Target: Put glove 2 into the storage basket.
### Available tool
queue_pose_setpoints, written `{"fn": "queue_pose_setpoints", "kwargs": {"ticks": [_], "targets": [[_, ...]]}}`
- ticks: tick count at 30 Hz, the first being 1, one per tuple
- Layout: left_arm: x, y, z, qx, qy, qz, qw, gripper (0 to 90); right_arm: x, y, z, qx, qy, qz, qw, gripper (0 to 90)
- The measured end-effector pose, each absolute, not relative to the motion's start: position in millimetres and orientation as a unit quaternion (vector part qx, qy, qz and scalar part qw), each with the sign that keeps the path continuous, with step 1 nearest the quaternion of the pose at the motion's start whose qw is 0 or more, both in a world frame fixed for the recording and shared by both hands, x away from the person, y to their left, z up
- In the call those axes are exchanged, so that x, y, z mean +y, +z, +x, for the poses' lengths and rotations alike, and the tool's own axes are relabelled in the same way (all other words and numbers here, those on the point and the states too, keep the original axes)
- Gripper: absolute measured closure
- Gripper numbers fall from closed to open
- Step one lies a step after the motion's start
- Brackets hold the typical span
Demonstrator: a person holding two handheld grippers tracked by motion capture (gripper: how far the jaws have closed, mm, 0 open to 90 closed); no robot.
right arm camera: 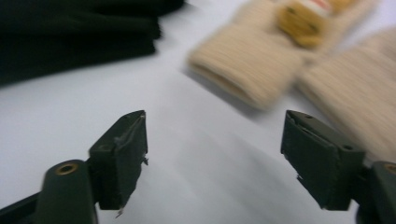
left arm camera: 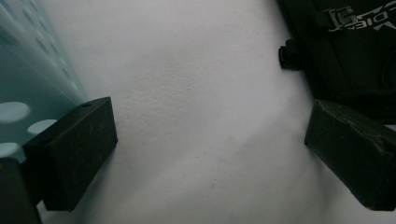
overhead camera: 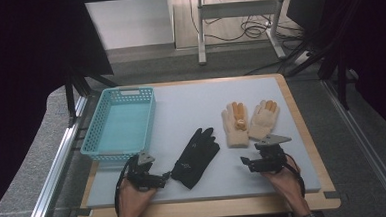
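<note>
Looks like gloves go into the light-blue perforated plastic basket (overhead camera: 120, 121), which is empty, so nothing done yet, all 3 left. Black fabric glove (overhead camera: 196, 157) lies flat just right of the basket's near corner; two cream knit gloves (overhead camera: 249, 121) w/ orange fingertips lie side by side further right of the basket. Left gripper (overhead camera: 165, 177), just below the basket, has jaws wide apart, nothing between. Right gripper (overhead camera: 245, 162), near the cream cuffs, jaws spread wide, nothing held. Nothing blocks the route to the basket.

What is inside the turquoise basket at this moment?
The turquoise basket shows a bare floor in the high view, with no glove in it. Its near wall hides a thin strip of floor just behind it.
</note>
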State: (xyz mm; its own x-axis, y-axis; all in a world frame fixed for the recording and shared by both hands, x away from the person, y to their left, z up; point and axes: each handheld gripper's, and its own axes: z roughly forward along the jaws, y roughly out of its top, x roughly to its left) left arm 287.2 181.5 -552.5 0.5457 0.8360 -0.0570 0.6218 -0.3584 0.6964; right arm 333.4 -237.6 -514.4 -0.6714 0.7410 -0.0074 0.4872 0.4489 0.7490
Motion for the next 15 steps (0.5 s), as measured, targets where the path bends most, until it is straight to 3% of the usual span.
{"fn": "queue_pose_setpoints", "kwargs": {"ticks": [15], "targets": [[181.3,-552.6,287.0,0.451,0.155,0.809,0.344,2.7,-254.2,-531.4,336.9,0.834,0.344,0.389,0.186,10.9]]}}
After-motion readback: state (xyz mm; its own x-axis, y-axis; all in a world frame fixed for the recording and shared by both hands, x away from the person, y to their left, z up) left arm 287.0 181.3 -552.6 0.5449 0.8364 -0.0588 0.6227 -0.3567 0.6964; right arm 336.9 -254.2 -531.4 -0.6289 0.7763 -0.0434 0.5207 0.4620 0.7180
